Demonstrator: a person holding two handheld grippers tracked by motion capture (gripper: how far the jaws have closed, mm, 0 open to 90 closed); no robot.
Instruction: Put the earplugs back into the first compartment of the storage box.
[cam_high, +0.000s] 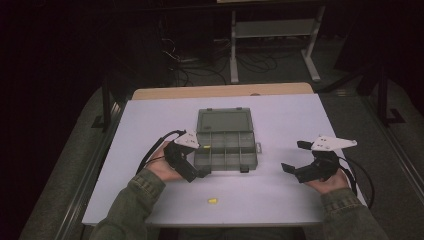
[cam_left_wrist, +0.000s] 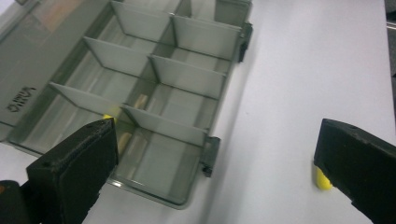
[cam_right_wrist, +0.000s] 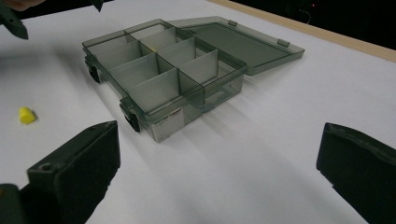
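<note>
Here a smoky, translucent plastic organiser box (cam_high: 225, 147) is seen lying near the middle of the matte white table (cam_high: 285, 200), its flat hinged lid (cam_high: 223, 120) folded back on the far side. The tray is split by thin straight dividers into rectangular compartments, and dark square latches are fixed along its front wall. The left gripper (cam_high: 197, 172) is held at the box's front left corner, its blocky, rough-surfaced black jaws spread wide with nothing clasped between them. A small yellow, rounded plug-like piece (cam_high: 212, 201) is left on the table in front of the box, apart from it. The right gripper (cam_high: 295, 157) is held well to the right of the box, jaws likewise released and empty. Olive fabric sleeves (cam_high: 135, 200) are worn.
</note>
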